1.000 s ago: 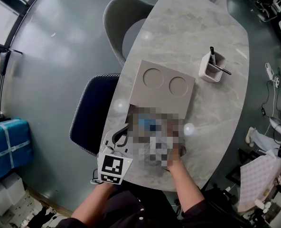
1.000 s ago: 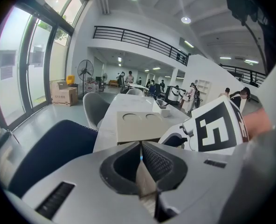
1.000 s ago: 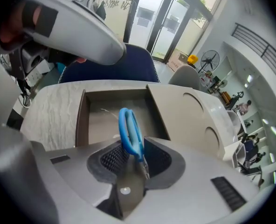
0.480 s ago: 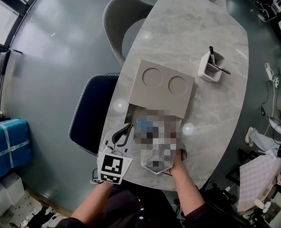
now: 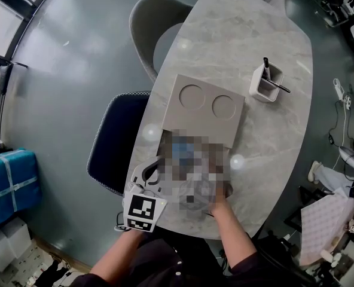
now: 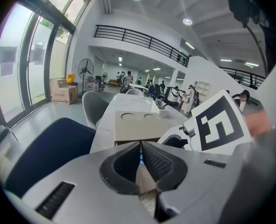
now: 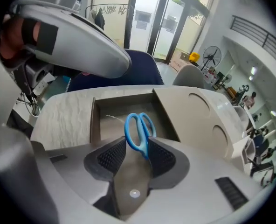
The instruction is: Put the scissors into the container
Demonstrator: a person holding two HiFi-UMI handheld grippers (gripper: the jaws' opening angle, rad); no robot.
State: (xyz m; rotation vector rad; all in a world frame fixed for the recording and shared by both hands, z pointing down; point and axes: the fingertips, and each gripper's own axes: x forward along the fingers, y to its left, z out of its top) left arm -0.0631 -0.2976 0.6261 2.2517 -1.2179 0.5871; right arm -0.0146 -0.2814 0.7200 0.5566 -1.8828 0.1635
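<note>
The right gripper's (image 7: 137, 143) jaws have just been opening and now stand wide around the blue scissors (image 7: 139, 133), which sit upright in the container's (image 7: 105, 108) open compartment. They seem released, though the blades are hidden. The left gripper (image 6: 140, 146) is closed and empty.

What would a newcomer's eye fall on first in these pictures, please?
The blue scissors stand out, between the jaws of the right gripper, which have just been opening, above the open compartment of the taupe container. Next is the white pen holder farther along the table.
</note>
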